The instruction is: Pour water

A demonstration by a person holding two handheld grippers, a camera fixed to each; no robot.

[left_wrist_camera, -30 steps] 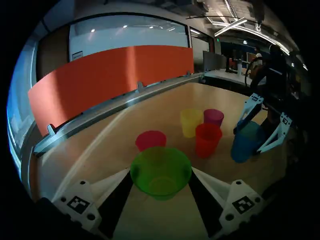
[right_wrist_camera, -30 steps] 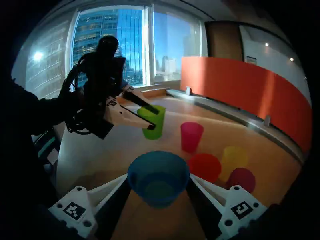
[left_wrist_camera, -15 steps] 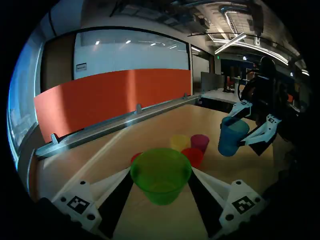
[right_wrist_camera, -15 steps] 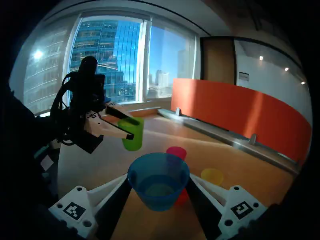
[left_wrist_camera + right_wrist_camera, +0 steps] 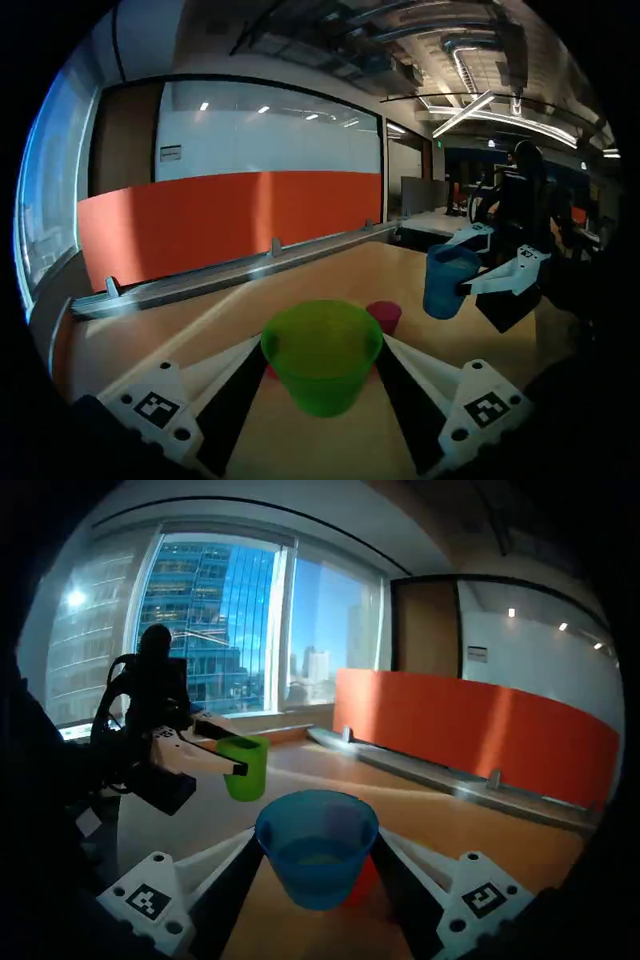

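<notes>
- The left tool is gripping the green cup between its 2 fingers. Both fingers are pressing on the cup's sides just under the rim, parted only as far as the cup allows.
- The green cup is sitting upright, mouth up, right at the fingertips and raised off the table.
- The right tool is clamping the blue cup the same way, with 1 finger on each side. The cup is upright and lifted.
- In the left gripper view, the right tool is holding the blue cup ahead and to the right of the left tool, well apart from the green cup.
- In the right gripper view, the left tool is holding the green cup ahead and to the left of the right tool.
- I cannot tell whether either cup is carrying water.
- A pink cup is standing on the table just beyond the green cup, partly hidden by it.
- A red cup is peeking out from behind the blue cup, below the right tool's fingertips.
- An orange panel is running along the table's far edge, ahead of the left tool.
</notes>
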